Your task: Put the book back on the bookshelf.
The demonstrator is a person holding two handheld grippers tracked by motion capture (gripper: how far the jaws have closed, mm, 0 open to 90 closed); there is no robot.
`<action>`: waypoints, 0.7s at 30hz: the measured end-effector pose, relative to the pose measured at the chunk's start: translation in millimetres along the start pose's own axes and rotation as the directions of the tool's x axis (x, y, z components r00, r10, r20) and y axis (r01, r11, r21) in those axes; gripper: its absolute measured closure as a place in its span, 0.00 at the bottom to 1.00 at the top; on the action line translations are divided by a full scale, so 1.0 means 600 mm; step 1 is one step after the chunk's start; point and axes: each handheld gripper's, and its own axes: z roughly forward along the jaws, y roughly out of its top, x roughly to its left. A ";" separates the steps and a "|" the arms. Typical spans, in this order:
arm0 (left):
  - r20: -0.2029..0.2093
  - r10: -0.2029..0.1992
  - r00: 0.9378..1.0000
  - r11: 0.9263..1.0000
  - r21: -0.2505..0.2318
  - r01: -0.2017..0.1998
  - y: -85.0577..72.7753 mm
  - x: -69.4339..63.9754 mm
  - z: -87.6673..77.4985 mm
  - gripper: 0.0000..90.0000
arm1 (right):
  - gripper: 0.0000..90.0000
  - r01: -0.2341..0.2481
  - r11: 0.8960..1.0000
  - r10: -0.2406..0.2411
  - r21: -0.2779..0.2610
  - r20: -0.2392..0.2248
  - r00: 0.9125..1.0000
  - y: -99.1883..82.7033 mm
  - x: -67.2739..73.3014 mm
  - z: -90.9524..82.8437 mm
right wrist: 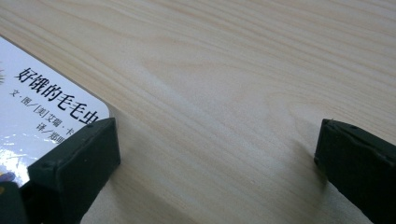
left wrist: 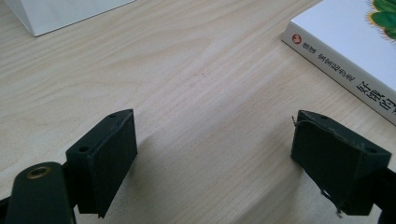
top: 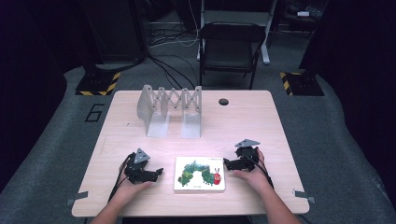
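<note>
A white picture book (top: 200, 174) with a green caterpillar on its cover lies flat near the table's front edge. To its left, my left gripper (top: 159, 172) rests low on the table and points at the book. In the left gripper view the left gripper (left wrist: 215, 135) stands open over bare wood, with the book's spine (left wrist: 336, 60) off to the upper right. My right gripper (top: 227, 163) sits just right of the book. In the right gripper view the right gripper (right wrist: 217, 140) is open, and one jaw overlaps the book's rounded corner (right wrist: 42, 107).
A grey metal expandable book rack (top: 170, 109) stands upright at the back of the wooden table (top: 247, 121); its white base (left wrist: 60, 11) appears in the left gripper view. A round cable hole (top: 223, 101) lies behind. A dark folding chair (top: 231, 49) stands beyond the table.
</note>
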 end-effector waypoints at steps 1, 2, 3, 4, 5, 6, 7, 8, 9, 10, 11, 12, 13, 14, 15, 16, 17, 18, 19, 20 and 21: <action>0.000 0.000 1.000 1.000 0.000 0.000 0.000 0.000 0.000 0.15 | 0.00 0.000 1.000 0.000 0.000 0.000 1.000 0.000 0.000 0.000; -0.002 -0.002 1.000 1.000 0.001 0.002 0.001 0.000 0.001 0.15 | 0.00 -0.001 1.000 0.001 -0.001 0.000 1.000 0.000 0.000 0.000; 0.000 -0.004 1.000 1.000 -0.002 0.004 0.001 0.000 0.001 0.15 | 0.00 0.001 1.000 -0.001 -0.001 -0.001 1.000 0.000 0.000 0.000; -0.001 -0.004 1.000 1.000 -0.001 0.004 0.001 0.000 0.001 0.15 | 0.00 0.000 1.000 0.000 -0.001 -0.001 1.000 0.000 0.000 0.000; -0.001 -0.004 1.000 1.000 -0.002 0.004 0.001 -0.001 0.001 0.15 | 0.00 0.002 1.000 -0.002 -0.001 -0.001 1.000 0.000 0.000 0.000; -0.009 -0.008 1.000 1.000 -0.014 0.008 0.000 -0.002 0.002 0.15 | 0.00 -0.019 1.000 0.019 -0.004 -0.001 1.000 0.001 0.002 0.001; -0.010 -0.007 1.000 1.000 -0.014 0.007 0.000 -0.002 0.002 0.15 | 0.00 -0.029 1.000 0.029 -0.003 0.002 1.000 0.001 0.003 0.001; -0.010 -0.008 1.000 1.000 -0.014 0.008 0.000 -0.002 0.002 0.15 | 0.00 -0.036 0.999 0.036 0.001 0.003 0.999 0.002 0.004 0.001; -0.010 -0.008 1.000 1.000 -0.014 0.008 0.000 -0.002 0.002 0.15 | 0.00 -0.036 0.999 0.036 0.000 0.005 0.999 0.002 0.004 0.001; -0.012 -0.012 1.000 1.000 -0.012 0.012 0.000 -0.003 0.002 0.15 | 0.00 -0.034 0.999 0.034 0.002 0.003 0.999 0.002 0.004 0.001; -0.012 -0.012 1.000 1.000 -0.012 0.012 0.000 -0.003 0.002 0.15 | 0.00 -0.034 0.999 0.034 0.002 0.003 0.999 0.002 0.004 0.001; -0.016 -0.014 1.000 1.000 -0.013 0.014 0.000 -0.003 0.002 0.15 | 0.00 -0.034 0.999 0.034 0.001 0.004 0.999 0.002 0.004 0.001; -0.015 -0.014 1.000 1.000 -0.014 0.014 0.000 -0.004 0.002 0.16 | 0.00 -0.021 1.000 0.021 -0.004 0.001 1.000 0.001 0.003 0.001; -0.015 -0.015 1.000 1.000 -0.014 0.015 -0.001 -0.005 0.002 0.16 | 0.00 -0.010 1.000 0.010 0.002 0.001 1.000 0.000 0.002 0.000; -0.015 -0.020 1.000 1.000 -0.014 0.020 -0.001 -0.006 0.001 0.16 | 0.00 -0.006 1.000 0.006 0.000 -0.001 1.000 0.000 0.002 -0.001; -0.013 -0.015 1.000 1.000 -0.003 0.015 -0.001 -0.006 0.000 0.16 | 0.00 -0.020 1.000 0.020 -0.001 -0.002 1.000 0.000 0.004 0.000; -0.011 -0.019 1.000 1.000 -0.002 0.019 -0.001 -0.007 -0.001 0.16 | 0.00 -0.024 1.000 0.024 -0.001 -0.004 1.000 0.001 0.005 0.000; -0.017 -0.024 1.000 1.000 -0.017 0.023 -0.002 -0.009 0.000 0.16 | 0.00 -0.016 1.000 0.016 -0.003 -0.010 1.000 0.002 0.005 0.002; -0.013 -0.021 1.000 1.000 -0.015 0.020 -0.003 -0.010 -0.001 0.16 | 0.00 -0.016 1.000 0.016 -0.003 -0.010 1.000 0.002 0.005 0.002; -0.012 -0.014 1.000 1.000 -0.009 0.014 -0.004 -0.010 -0.003 0.16 | 0.01 0.003 1.000 -0.003 -0.002 -0.012 1.000 0.002 0.003 0.002; -0.016 -0.015 1.000 1.000 -0.012 0.015 -0.004 -0.012 -0.003 0.16 | 0.06 -0.027 1.000 0.027 -0.010 -0.005 1.000 0.005 0.006 0.002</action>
